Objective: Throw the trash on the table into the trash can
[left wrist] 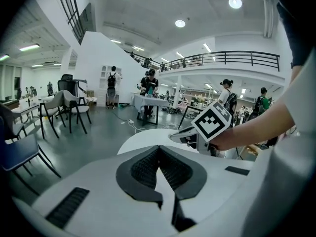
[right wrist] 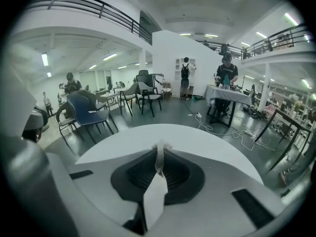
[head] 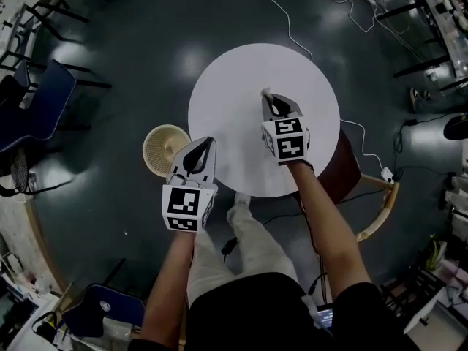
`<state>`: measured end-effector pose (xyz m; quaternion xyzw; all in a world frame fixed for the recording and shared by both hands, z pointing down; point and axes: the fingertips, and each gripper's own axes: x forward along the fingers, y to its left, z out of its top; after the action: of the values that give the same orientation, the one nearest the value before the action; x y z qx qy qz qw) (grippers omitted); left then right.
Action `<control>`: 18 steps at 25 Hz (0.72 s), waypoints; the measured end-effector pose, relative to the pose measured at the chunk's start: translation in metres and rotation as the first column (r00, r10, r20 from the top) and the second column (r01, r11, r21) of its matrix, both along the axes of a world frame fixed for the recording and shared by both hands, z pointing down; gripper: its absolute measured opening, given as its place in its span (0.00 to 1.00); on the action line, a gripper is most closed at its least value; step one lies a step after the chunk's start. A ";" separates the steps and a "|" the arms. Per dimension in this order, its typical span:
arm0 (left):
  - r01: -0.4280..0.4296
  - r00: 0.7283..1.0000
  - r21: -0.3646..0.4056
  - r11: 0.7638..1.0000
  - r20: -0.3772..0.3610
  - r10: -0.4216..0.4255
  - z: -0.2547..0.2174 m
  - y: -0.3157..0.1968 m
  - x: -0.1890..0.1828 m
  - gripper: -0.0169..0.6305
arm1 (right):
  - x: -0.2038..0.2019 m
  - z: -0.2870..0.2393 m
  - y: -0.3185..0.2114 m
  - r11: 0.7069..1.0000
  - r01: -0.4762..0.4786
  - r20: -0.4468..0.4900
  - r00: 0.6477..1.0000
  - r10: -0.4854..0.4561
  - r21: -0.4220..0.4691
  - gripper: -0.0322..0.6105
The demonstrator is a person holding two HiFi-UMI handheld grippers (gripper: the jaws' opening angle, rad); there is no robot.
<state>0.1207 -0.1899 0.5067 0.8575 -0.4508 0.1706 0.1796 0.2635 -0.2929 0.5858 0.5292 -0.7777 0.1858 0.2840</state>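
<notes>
A round white table stands below me. My right gripper hovers over the table's middle, shut on a small white scrap of trash pinched between its pads; the scrap's tip pokes out beyond the jaws. My left gripper is shut with nothing in it, near the table's left front edge. A cream slatted trash can stands on the floor just left of the table, beside the left gripper. In the left gripper view the right gripper shows ahead, over the white table.
Dark chairs stand at the left, a wooden chair is tucked at the table's right, and a white cable runs across the dark floor behind. People and desks fill the hall in both gripper views.
</notes>
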 end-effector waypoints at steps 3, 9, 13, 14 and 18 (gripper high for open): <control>0.031 1.000 0.002 1.000 0.002 -0.031 -0.007 0.009 -0.035 0.05 | -0.043 -0.016 0.017 0.999 0.041 0.020 0.999 -0.041 0.006 0.11; 0.090 0.996 -0.002 0.996 0.006 -0.090 -0.006 0.028 -0.100 0.05 | -0.132 -0.037 0.047 0.987 0.156 0.042 0.987 -0.157 0.029 0.11; 0.130 0.991 -0.024 0.991 0.023 -0.129 0.007 0.046 -0.145 0.05 | -0.182 -0.042 0.065 0.980 0.195 0.087 0.976 -0.198 0.043 0.11; 0.141 0.990 -0.030 0.990 0.025 -0.141 0.011 0.051 -0.156 0.05 | -0.194 -0.042 0.069 0.979 0.202 0.093 0.974 -0.205 0.043 0.11; 0.183 0.983 -0.052 0.982 0.033 -0.181 0.023 0.065 -0.200 0.05 | -0.240 -0.039 0.081 0.971 0.236 0.112 0.965 -0.239 0.038 0.11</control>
<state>-0.0790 -0.1245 0.5298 0.8051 -0.5249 0.1778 0.2114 0.0237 -0.2122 0.5467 0.4238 -0.8528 0.1713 0.2524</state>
